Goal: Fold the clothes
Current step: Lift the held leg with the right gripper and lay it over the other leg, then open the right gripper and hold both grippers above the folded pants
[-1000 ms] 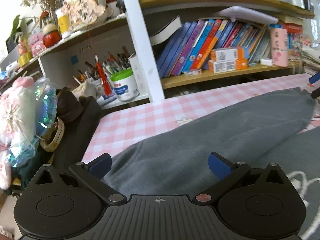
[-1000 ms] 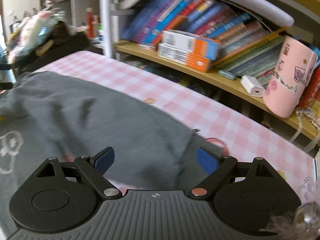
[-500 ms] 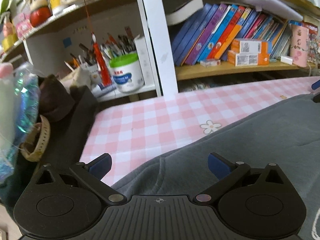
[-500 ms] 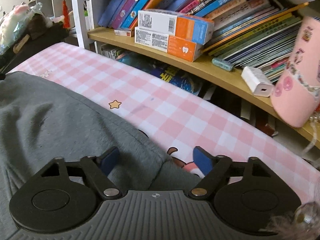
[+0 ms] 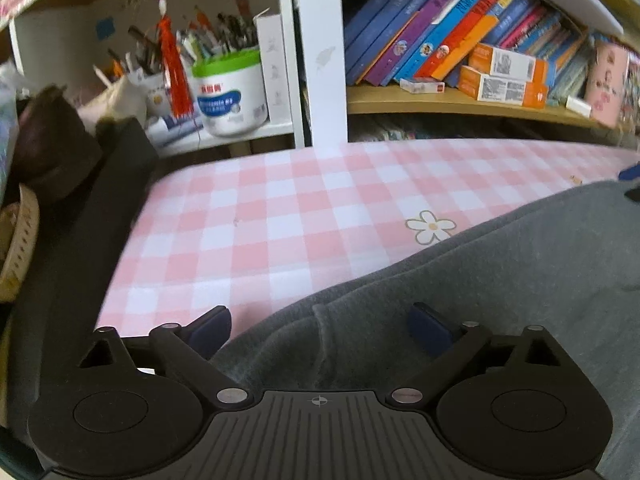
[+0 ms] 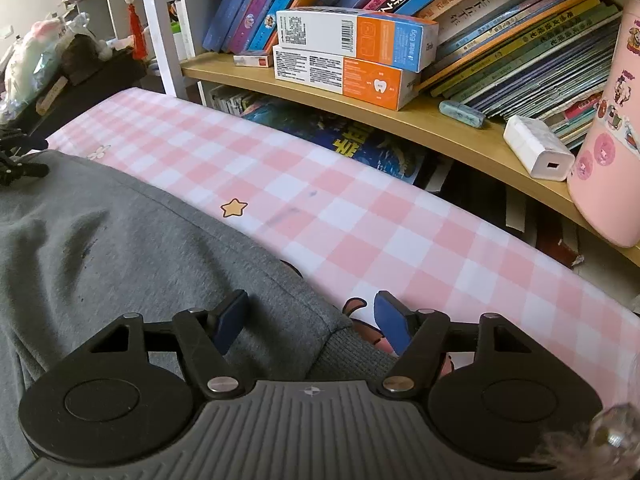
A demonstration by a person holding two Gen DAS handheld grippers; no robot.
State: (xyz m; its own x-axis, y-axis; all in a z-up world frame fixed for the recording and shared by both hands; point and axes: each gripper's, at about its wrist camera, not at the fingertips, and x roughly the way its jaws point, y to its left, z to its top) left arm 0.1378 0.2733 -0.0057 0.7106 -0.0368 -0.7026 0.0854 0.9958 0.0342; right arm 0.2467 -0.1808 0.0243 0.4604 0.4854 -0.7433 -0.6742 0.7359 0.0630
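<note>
A grey sweatshirt (image 5: 500,280) lies flat on the pink checked tablecloth (image 5: 280,220). My left gripper (image 5: 320,328) hangs low over the garment's left corner. A seamed fold of grey cloth lies between its blue pads (image 5: 430,328); the jaws are closing and the pads stand apart from the cloth. My right gripper (image 6: 311,318) straddles the sweatshirt's (image 6: 120,248) right corner with its ribbed band. Its jaws are closing too, with gaps still showing beside the pads (image 6: 232,316). Each gripper shows at the edge of the other's view.
A wooden shelf (image 6: 400,120) of books and boxes runs just behind the table (image 6: 360,220). A pink cup (image 6: 612,128) and white charger (image 6: 536,152) sit on it at the right. A pen tub (image 5: 232,96) and black bulk (image 5: 100,208) stand at the left.
Both grippers have dropped and moved toward the sweatshirt's far corners. The right jaws have narrowed plainly around the ribbed corner. The left jaws have narrowed a little.
</note>
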